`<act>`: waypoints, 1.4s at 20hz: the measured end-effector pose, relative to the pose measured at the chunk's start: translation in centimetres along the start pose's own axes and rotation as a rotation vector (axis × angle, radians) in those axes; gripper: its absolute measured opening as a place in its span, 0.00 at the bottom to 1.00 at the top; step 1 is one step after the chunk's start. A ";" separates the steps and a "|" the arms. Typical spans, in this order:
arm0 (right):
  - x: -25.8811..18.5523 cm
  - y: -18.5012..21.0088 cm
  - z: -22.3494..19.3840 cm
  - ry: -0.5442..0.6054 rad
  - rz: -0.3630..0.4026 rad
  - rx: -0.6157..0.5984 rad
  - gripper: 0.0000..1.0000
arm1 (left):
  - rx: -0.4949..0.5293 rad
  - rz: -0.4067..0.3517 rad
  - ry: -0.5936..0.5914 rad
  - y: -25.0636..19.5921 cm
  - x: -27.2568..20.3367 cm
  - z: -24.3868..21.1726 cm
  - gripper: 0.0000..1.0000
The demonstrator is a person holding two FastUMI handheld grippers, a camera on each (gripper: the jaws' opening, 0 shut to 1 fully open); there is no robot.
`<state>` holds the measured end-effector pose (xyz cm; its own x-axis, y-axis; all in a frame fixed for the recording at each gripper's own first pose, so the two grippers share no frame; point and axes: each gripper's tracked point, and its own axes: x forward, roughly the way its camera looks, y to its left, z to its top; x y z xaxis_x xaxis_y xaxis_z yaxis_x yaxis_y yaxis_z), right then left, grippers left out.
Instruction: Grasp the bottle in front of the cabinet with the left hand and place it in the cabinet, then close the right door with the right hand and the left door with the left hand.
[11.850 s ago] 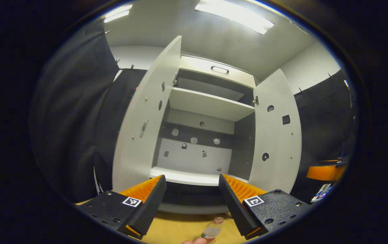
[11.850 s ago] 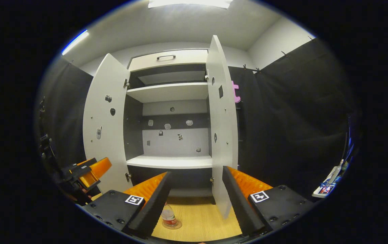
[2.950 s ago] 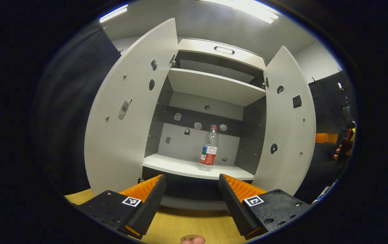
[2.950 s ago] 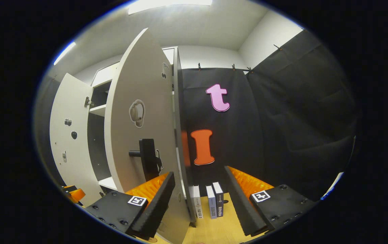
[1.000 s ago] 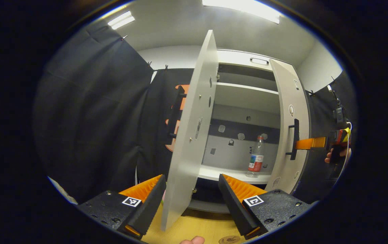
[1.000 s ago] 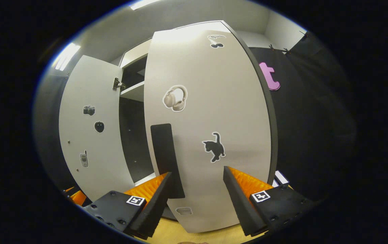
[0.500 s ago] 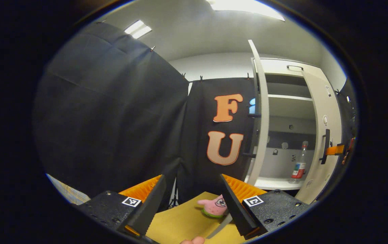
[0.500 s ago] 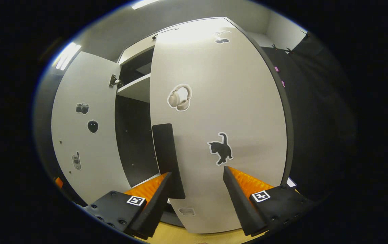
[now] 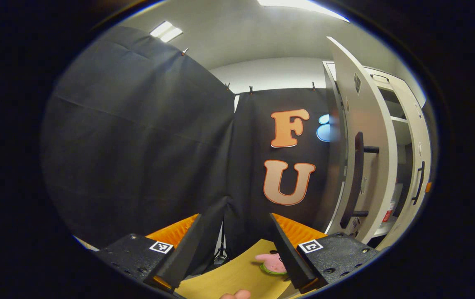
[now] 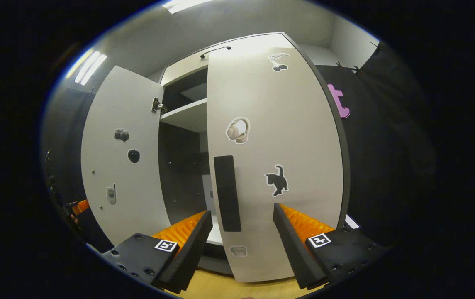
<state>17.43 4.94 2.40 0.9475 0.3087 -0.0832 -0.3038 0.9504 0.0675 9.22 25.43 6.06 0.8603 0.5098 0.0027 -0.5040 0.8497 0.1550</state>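
Two steps left: bottle (image 9: 388, 215) stands on cabinet shelf (image 9: 380, 229); right door (image 10: 276, 166) nearly shut, left door (image 10: 123, 158) open; left gripper (image 9: 234, 245) and right gripper (image 10: 240, 245) wide, empty.

Pale grey right door (image 10: 278, 158) with black handle (image 10: 227, 193); pink, perhaps plush, toy (image 9: 271, 262).

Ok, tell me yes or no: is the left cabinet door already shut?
No, in the right gripper view the left door stands swung wide open, with the dark inside of the cabinet showing beside it.
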 end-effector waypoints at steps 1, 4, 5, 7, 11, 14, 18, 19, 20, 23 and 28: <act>-0.5 0.2 -0.8 0.005 0.012 -0.008 0.98 | 0.026 -0.019 -0.003 -0.7 1.1 0.4 0.94; -1.9 0.6 -3.5 0.048 0.029 -0.001 0.98 | 0.074 -0.084 -0.028 -2.6 2.6 1.1 0.94; -2.5 0.6 -4.3 0.057 0.031 0.010 0.98 | 0.073 -0.109 -0.034 -3.6 2.7 1.2 0.96; -3.2 -0.1 -5.4 0.058 0.023 0.019 0.98 | 0.062 -0.147 -0.045 -5.2 2.8 1.4 0.92; -4.6 -2.7 -7.1 0.088 -0.042 0.005 0.98 | 0.050 -0.196 -0.040 -7.0 2.3 0.6 0.91; -5.7 -4.2 -6.7 0.079 -0.071 0.011 0.98 | 0.021 -0.231 -0.030 -7.7 1.9 0.7 0.93; -7.2 -5.7 -6.1 0.072 -0.104 0.009 0.98 | 0.014 -0.266 -0.013 -9.0 0.7 0.7 0.87; -7.5 -6.1 -6.0 0.072 -0.110 0.007 0.98 | 0.021 -0.270 -0.019 -9.3 0.1 0.8 0.87; -7.8 -6.4 -5.9 0.071 -0.116 0.004 0.98 | 0.026 -0.275 -0.023 -9.8 -0.5 1.0 0.87; -8.7 -7.4 -5.5 0.067 -0.131 0.006 0.98 | 0.023 -0.316 -0.021 -11.9 -1.9 1.3 0.92; -9.9 -8.7 -4.9 0.060 -0.158 -0.001 0.98 | 0.018 -0.409 -0.023 -16.5 -3.7 1.2 0.87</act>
<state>10.19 -6.20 -2.23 0.9759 0.1569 -0.1516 -0.1513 0.9873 0.0482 14.47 9.38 4.65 0.9910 0.1270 -0.0412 -0.1186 0.9791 0.1653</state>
